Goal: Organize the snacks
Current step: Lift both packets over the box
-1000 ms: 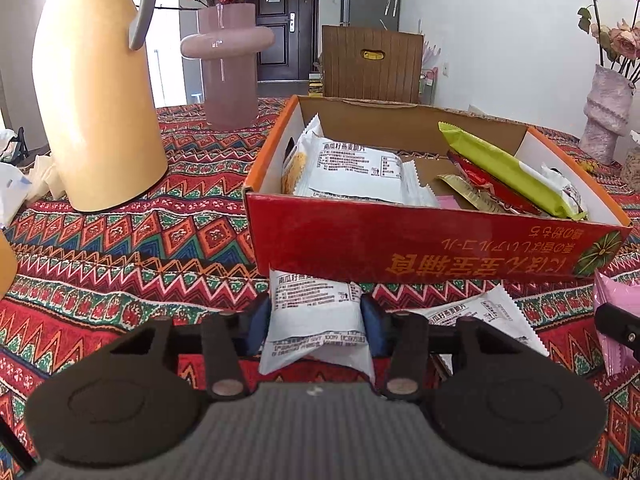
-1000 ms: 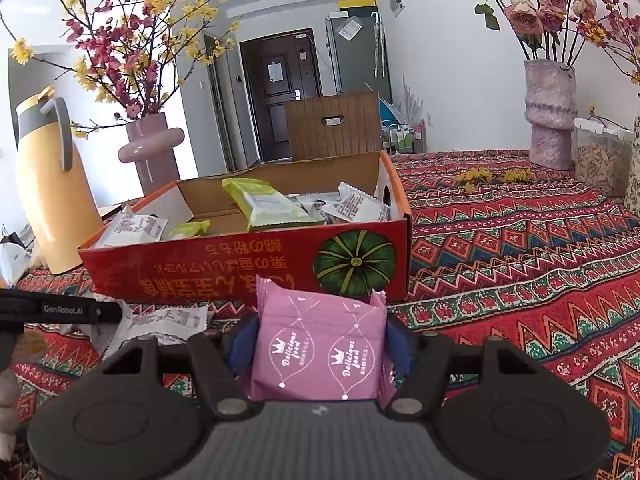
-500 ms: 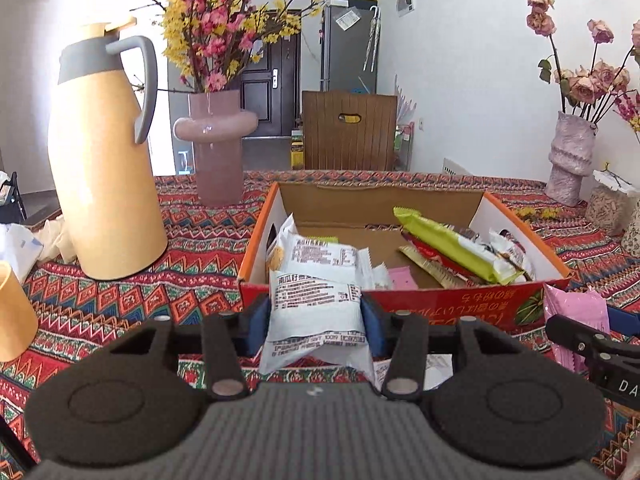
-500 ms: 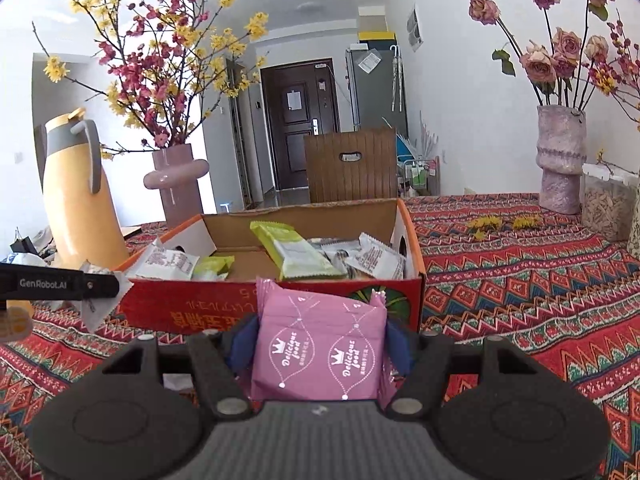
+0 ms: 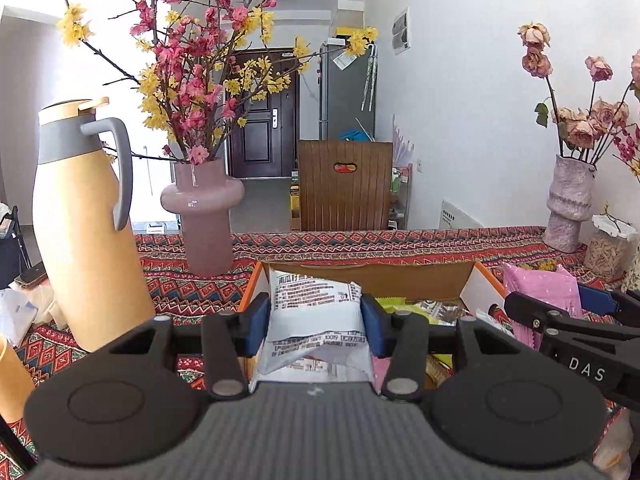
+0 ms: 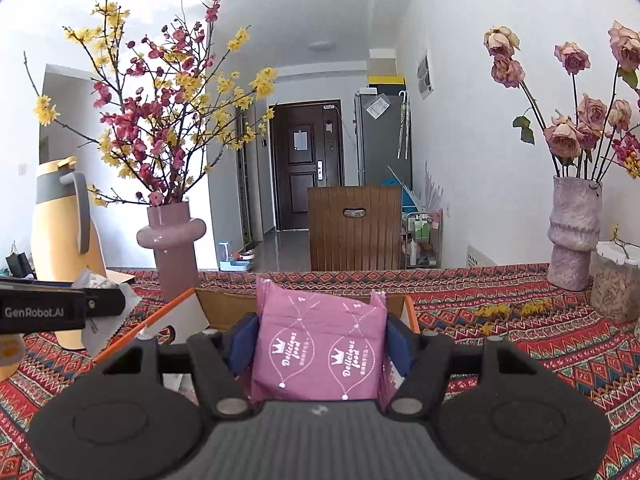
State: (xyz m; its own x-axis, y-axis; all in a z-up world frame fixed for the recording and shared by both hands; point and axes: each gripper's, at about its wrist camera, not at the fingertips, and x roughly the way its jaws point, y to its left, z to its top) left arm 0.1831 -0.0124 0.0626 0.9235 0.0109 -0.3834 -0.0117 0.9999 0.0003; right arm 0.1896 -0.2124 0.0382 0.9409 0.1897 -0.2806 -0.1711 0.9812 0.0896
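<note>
woven zigzag tablecloth point(image 6: 520, 344); crinkly white packet point(image 5: 314, 312), glossy pink packet point(image 6: 320, 352) clamped.

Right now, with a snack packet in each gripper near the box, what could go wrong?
1. The left gripper squeezes the white packet across its crumpled middle; it might slip or its contents get crushed.
2. The right gripper, holding the pink packet, is close beside the left one, so they could bump over the cardboard box.
3. The pink vase and yellow jug stand near the box; a wide swing might tip them.
</note>
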